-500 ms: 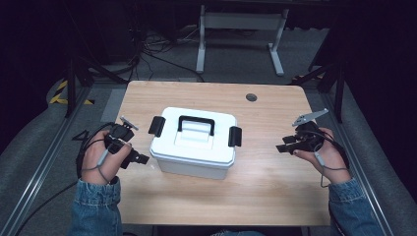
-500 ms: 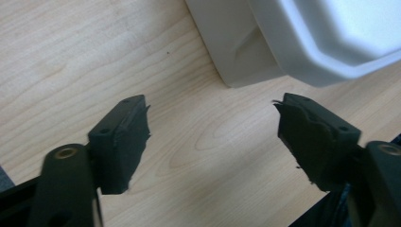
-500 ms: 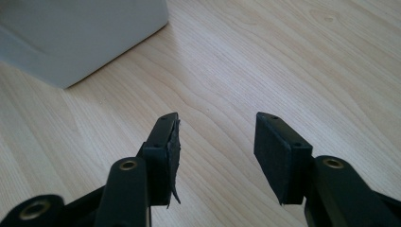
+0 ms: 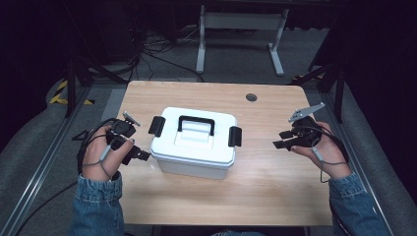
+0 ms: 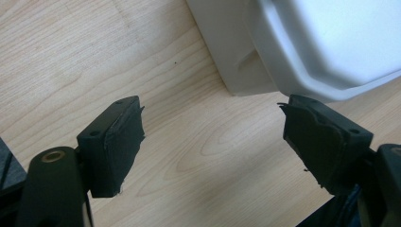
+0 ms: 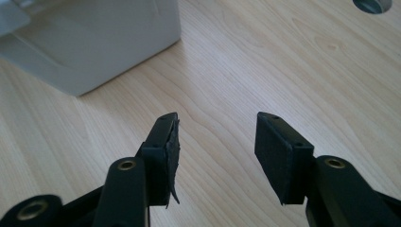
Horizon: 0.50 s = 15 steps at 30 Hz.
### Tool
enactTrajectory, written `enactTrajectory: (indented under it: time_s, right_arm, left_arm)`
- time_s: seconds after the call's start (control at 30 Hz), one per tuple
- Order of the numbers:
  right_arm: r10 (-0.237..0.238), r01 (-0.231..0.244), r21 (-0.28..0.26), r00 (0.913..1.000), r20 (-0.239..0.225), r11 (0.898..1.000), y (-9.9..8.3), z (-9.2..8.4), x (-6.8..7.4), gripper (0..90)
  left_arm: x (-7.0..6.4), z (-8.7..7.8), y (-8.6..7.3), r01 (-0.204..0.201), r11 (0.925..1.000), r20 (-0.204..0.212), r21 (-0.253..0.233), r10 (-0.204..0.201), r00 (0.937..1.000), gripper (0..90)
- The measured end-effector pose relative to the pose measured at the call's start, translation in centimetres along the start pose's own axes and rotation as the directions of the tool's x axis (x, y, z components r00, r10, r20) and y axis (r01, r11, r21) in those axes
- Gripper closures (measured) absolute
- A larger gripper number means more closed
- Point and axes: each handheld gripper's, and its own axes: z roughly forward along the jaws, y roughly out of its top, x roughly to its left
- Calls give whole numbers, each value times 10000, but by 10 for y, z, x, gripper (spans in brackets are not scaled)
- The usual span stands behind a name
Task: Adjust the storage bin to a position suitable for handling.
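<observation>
A white plastic box [image 4: 194, 145] with a black handle [image 4: 195, 124] and a black latch on each end stands shut in the middle of the wooden table [image 4: 275, 182]. My left gripper [image 4: 140, 155] is open just off the box's left end, near its bottom corner [image 5: 246, 80], holding nothing. Open too, my right gripper [image 4: 280, 140] hovers a short way from the box's right end [image 6: 94, 52] with bare tabletop between its jaws.
A round cable hole [image 4: 251, 97] lies in the table near its far edge, to the right. Behind the table stand a white metal frame [image 4: 236, 29] and loose cables on the floor. Bare wood surrounds the box on every side.
Both grippers have shifted only slightly; the left one has edged a little closer to the box's left end. The box has not moved.
</observation>
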Motion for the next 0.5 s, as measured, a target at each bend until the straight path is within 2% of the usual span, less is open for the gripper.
enactTrajectory:
  time_s: [0.17,0.3,0.37,0.5]
  right_arm:
    - [-336,335,-78,9994,-66,9994,18,-7,6,518]
    - [-510,509,-59,9987,-98,9987,32,-11,9,524]
    - [-507,507,-2,9986,-179,9987,38,-12,11,528]
    - [-797,797,11,9966,-222,9968,54,-15,16,534]
  left_arm:
    - [4,-3,-3,-11,10000,33,32,11,10000,211]
    - [4,-4,-6,11,9991,49,420,-13,10000,221]
    - [4,-3,-7,96,9986,-15,517,-95,10000,222]
    - [4,-4,-10,-13,9980,6,632,12,10000,221]
